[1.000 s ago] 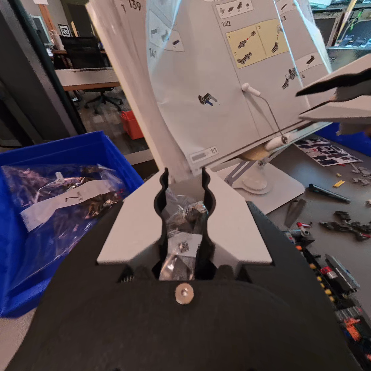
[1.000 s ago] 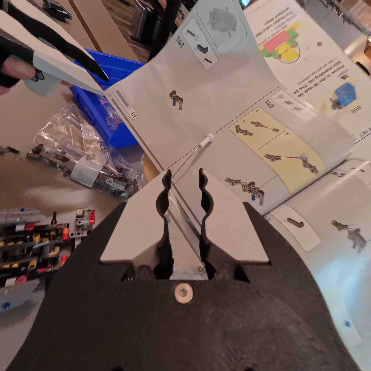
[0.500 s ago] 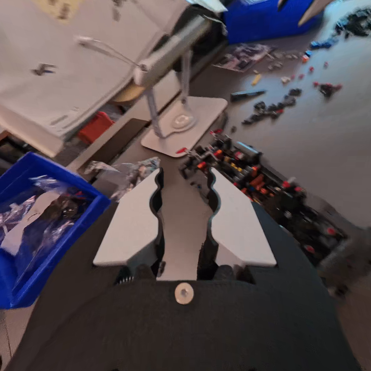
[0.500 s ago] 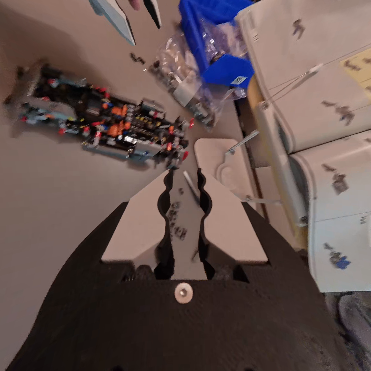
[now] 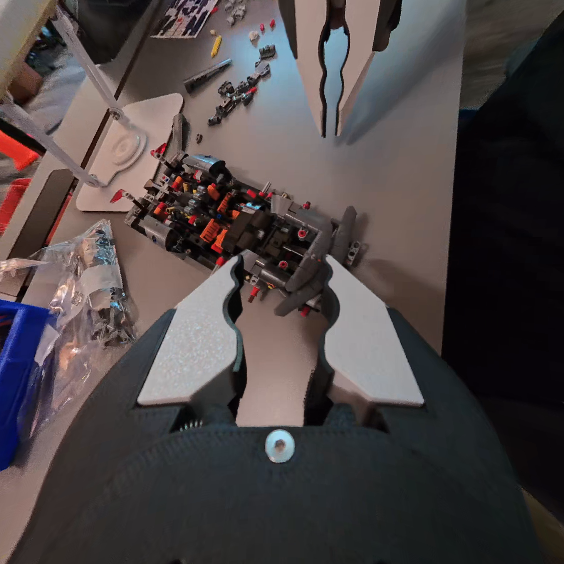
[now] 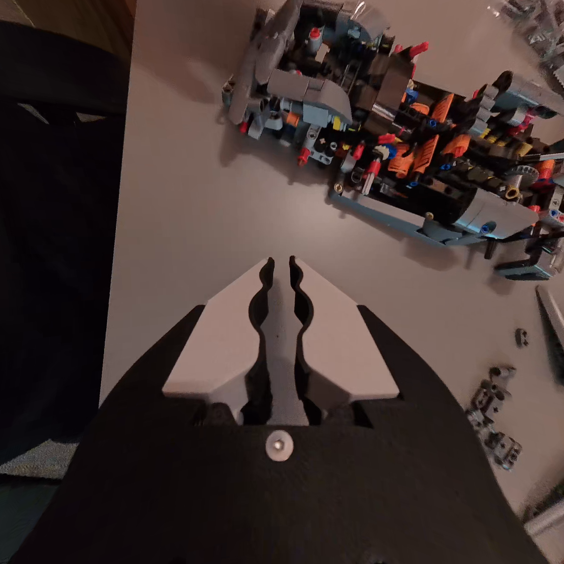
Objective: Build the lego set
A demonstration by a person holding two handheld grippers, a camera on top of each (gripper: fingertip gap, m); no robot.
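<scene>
A partly built brick model (image 5: 232, 219) of grey, black, orange and red pieces lies on the grey table (image 5: 381, 198). My left gripper (image 5: 283, 262) is open wide and hovers over the model's near end, where a dark grey wing piece (image 5: 308, 274) shows between the fingertips. I cannot see the pads pressing on it. My right gripper (image 6: 280, 259) is empty, with its fingers a narrow gap apart over bare table, and the model (image 6: 396, 137) lies ahead to its right. The right gripper also shows in the left wrist view (image 5: 329, 134), pointing down beyond the model.
A clear bag of parts (image 5: 82, 290) and a blue bin (image 5: 18, 366) lie left. A book stand's white base (image 5: 128, 152) stands behind the model. Loose pieces (image 5: 241, 91) lie farther back and also show in the right wrist view (image 6: 491, 412). The table edge (image 6: 122, 213) drops into darkness. My right gripper's tips are some 35 centimetres from the book stand's white base (image 5: 128, 152).
Both grippers have swung away from the instruction booklet and down over the table and the model. The left jaws have widened. The right jaws have narrowed on nothing.
</scene>
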